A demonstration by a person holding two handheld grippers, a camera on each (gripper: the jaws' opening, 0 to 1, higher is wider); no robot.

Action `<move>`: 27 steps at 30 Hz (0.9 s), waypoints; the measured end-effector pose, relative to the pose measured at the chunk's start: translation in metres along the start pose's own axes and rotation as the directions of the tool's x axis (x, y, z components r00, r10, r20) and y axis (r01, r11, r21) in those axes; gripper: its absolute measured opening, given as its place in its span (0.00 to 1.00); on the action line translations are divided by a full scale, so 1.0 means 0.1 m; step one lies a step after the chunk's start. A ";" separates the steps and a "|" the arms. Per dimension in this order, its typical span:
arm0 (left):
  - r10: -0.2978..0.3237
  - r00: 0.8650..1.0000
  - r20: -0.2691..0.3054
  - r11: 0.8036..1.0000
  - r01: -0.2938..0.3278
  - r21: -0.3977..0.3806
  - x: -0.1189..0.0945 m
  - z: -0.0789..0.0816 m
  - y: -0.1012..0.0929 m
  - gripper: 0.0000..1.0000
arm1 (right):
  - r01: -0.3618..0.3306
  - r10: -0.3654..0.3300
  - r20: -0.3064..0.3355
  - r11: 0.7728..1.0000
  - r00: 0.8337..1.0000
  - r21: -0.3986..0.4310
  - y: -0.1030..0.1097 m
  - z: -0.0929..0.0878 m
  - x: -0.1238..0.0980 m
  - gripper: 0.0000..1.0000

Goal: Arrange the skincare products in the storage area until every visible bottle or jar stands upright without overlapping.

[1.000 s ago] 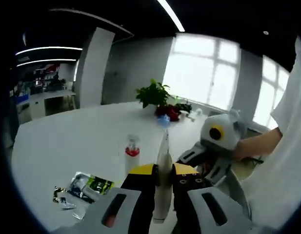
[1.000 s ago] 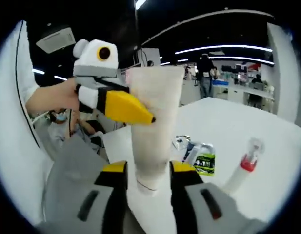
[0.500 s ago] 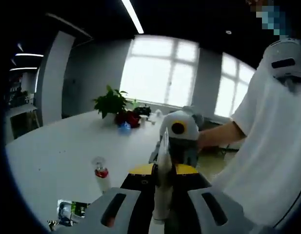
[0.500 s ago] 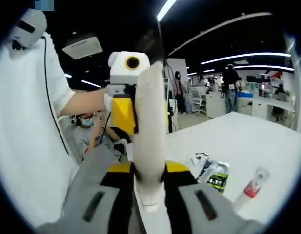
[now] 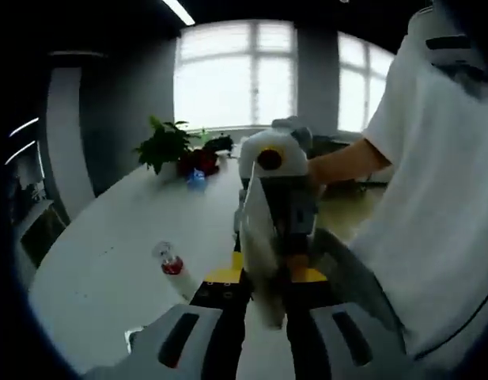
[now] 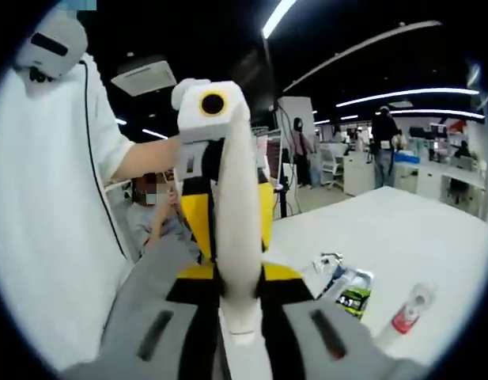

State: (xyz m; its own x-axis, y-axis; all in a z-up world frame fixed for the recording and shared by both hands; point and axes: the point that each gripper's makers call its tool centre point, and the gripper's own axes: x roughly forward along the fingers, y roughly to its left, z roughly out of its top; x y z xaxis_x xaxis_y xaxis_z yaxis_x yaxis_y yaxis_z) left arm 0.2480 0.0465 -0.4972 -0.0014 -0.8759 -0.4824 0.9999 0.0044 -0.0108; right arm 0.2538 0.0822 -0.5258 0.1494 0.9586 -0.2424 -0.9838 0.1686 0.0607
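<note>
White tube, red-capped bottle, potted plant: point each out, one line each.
white tube [image 6: 237,229]: right gripper view, middle of its body, above the claw.
red-capped bottle [image 5: 171,265]: left gripper view, red band under the clear cap.
potted plant [image 5: 166,146]: left gripper view, green leaves, far end of the table.

Potted plant [image 5: 166,145] on white table [image 5: 109,245]

Daylight floods in from the far windows [image 5: 259,75] in the left gripper view, blown out to white, leaving the near walls dim. The white tube [image 5: 263,237] close to the lens looks smeared, probably motion blur. In the right gripper view, ceiling light strips [image 6: 386,96] glow against a dark ceiling, and the white table [image 6: 402,237] glares softly. Straight lines bow near both edges.
</note>
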 end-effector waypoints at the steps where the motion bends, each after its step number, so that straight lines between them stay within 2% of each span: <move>1: -0.004 1.000 -0.005 1.000 0.004 -0.001 0.00 0.01 0.00 0.15 | -0.004 0.003 0.002 1.000 1.000 0.005 -0.01 0.00 0.01 0.18; 6: -0.001 0.999 -0.044 1.000 0.000 -0.031 0.01 -0.02 0.08 0.14 | 0.000 0.000 -0.009 1.000 1.000 -0.002 -0.07 -0.01 0.02 0.18; 9: 0.010 0.997 -0.077 0.998 -0.014 -0.057 0.04 -0.08 0.12 0.14 | 0.003 -0.004 -0.032 1.000 0.999 -0.007 -0.11 -0.07 0.04 0.18; 11: 0.012 0.997 -0.080 0.998 -0.016 -0.054 0.08 -0.14 0.14 0.13 | 0.009 -0.010 -0.047 1.000 0.999 -0.009 -0.15 -0.13 0.05 0.19; 14: 0.028 0.998 -0.049 0.998 -0.030 -0.054 0.12 -0.20 0.19 0.13 | 0.030 -0.029 -0.047 0.999 0.998 0.015 -0.21 -0.22 0.05 0.20; 15: 0.039 0.999 -0.017 0.997 -0.040 -0.064 0.13 -0.19 0.22 0.13 | 0.039 -0.039 -0.038 0.999 0.999 0.024 -0.23 -0.23 0.05 0.20; 18: 0.041 0.998 0.042 0.991 -0.035 -0.129 0.16 -0.20 0.26 0.13 | 0.051 -0.050 -0.019 0.997 0.999 0.050 -0.26 -0.28 0.07 0.20; 22: 0.038 0.998 0.047 0.989 -0.031 -0.147 0.24 -0.34 0.31 0.13 | 0.069 -0.067 -0.035 0.995 0.997 0.068 -0.30 -0.40 0.11 0.21; 27: 0.056 0.996 0.074 0.979 -0.040 -0.199 0.34 -0.47 0.38 0.12 | 0.118 -0.112 -0.100 0.992 0.989 0.052 -0.40 -0.61 0.14 0.23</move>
State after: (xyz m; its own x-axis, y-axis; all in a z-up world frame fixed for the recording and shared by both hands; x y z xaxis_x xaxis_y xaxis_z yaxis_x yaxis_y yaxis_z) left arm 0.2852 0.0399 -0.5552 0.0550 -0.9075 -0.4164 0.9769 0.1351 -0.1653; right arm 0.2889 0.0744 -0.5907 0.2484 0.9060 -0.3428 -0.9528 0.2923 0.0822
